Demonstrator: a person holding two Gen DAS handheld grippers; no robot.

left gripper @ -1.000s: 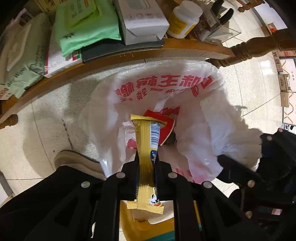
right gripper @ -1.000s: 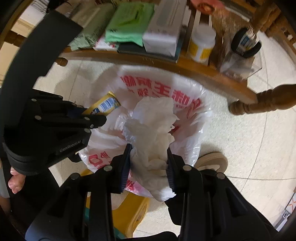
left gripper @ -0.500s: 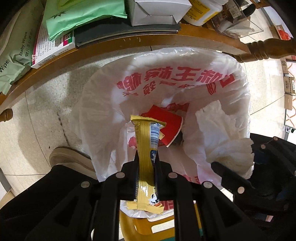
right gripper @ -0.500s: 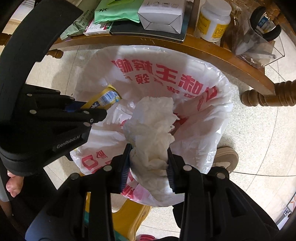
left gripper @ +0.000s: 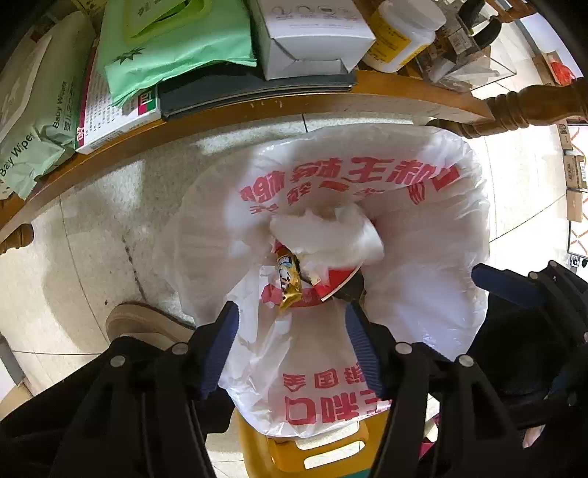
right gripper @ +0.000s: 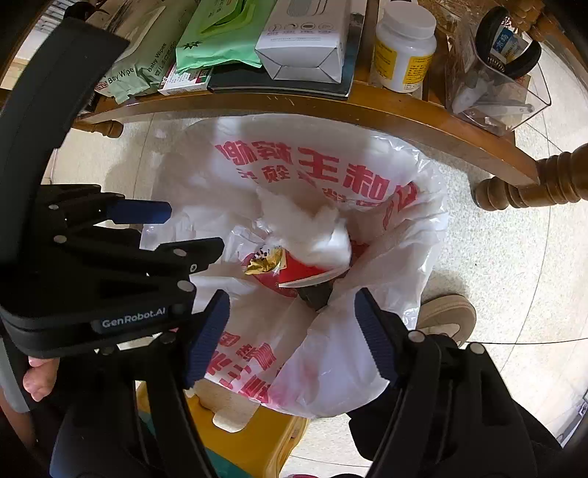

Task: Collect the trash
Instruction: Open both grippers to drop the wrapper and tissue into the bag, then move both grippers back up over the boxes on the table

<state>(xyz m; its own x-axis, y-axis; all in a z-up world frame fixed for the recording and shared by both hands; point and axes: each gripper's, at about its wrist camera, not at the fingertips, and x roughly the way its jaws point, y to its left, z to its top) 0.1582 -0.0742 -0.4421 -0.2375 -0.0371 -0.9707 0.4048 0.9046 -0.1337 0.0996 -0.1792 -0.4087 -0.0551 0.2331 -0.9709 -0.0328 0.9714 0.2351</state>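
A white plastic bag with red print [left gripper: 349,176] [right gripper: 312,165] stands open on a yellow stool [left gripper: 312,452]. Inside lie a yellow snack wrapper [left gripper: 288,281] [right gripper: 262,261], a crumpled white tissue [left gripper: 327,231] [right gripper: 308,228] and a red paper cup [left gripper: 330,283] [right gripper: 305,274]. My left gripper [left gripper: 292,309] is open and empty above the bag's near side; it also shows in the right wrist view [right gripper: 191,228]. My right gripper [right gripper: 292,299] is open and empty over the bag; its finger [left gripper: 507,283] shows at the right in the left wrist view.
A wooden table edge [left gripper: 257,106] runs beyond the bag, bearing green wipes packs [left gripper: 172,44], a white box [left gripper: 308,33], a white bottle [right gripper: 404,47] and a clear organiser [right gripper: 496,84]. A carved table leg [right gripper: 533,184] is at right. A shoe [left gripper: 143,323] rests on the tiled floor.
Both grippers opened. The yellow wrapper dropped from my left gripper and the tissue from my right gripper; both now lie inside the bag.
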